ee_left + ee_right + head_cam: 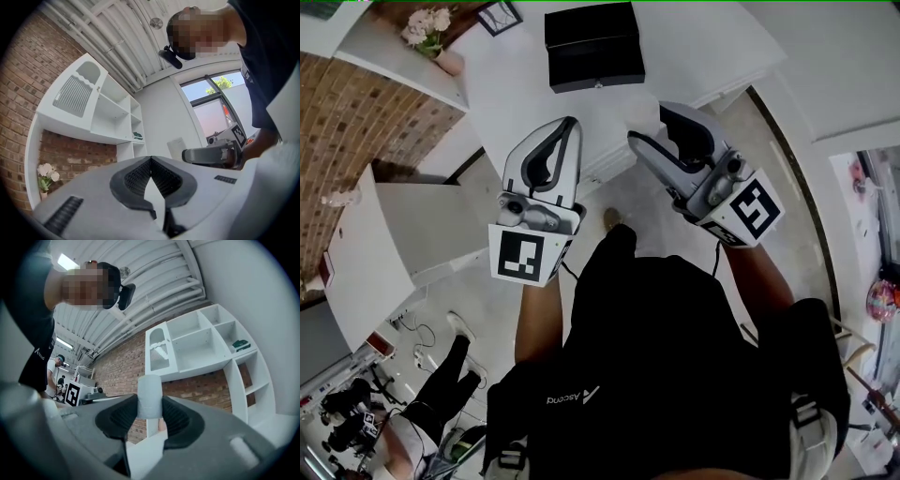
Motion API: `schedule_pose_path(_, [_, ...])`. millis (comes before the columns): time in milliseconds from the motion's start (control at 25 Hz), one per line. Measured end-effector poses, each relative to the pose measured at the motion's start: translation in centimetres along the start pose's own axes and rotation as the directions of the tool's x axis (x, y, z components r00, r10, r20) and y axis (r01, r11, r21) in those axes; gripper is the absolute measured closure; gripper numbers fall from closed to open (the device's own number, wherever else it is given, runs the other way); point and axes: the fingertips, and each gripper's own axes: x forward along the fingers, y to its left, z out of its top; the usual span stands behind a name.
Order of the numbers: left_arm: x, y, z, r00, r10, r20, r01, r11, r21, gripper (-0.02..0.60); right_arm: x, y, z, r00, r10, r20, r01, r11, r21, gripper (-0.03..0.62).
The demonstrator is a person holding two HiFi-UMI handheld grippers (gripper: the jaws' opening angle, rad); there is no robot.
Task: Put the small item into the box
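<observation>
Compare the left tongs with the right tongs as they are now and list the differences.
The left white-and-grey tongs are shut, nothing between their dark ribbed pads; the right white-and-grey tongs are shut on a small pale grey cylinder. In the head view the left tongs point nearly straight ahead, while the right tongs angle inward toward them. Both share the same build.

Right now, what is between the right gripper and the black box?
Just bare white table top, seen in the head view. Nothing stands between the right gripper and the black box. Its jaws grip the small pale cylinder.
</observation>
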Motion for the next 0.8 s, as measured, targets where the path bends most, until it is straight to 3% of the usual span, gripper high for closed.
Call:
schedule_pose_path(240, [1.2,2.1,-2.4,0.999,-0.038,-0.027,0.038,0.999,0.003,0.583,2.8,-1.4,-1.1,0.999,-0.027,-0.029,0.026,0.999,-0.029,0.43])
schedule_pose_path(440, [2.9,7.3,-5.4,0.998,-0.033,-0.05,0.032,0.999,-0.037,0.583,8.1,-5.2,-4.1,0.993,-0.072,-0.098,0.069,0.997,-0.038,0.43])
schedule_pose_path(800, [5.6,11.3,-9.2,0.998,0.003,-0.066,-0.009,0.997,-0.078,0.583,12.8,-11.7,-11.1,0.932,-0.088,-0.353,0.081,0.996,-0.034,0.43])
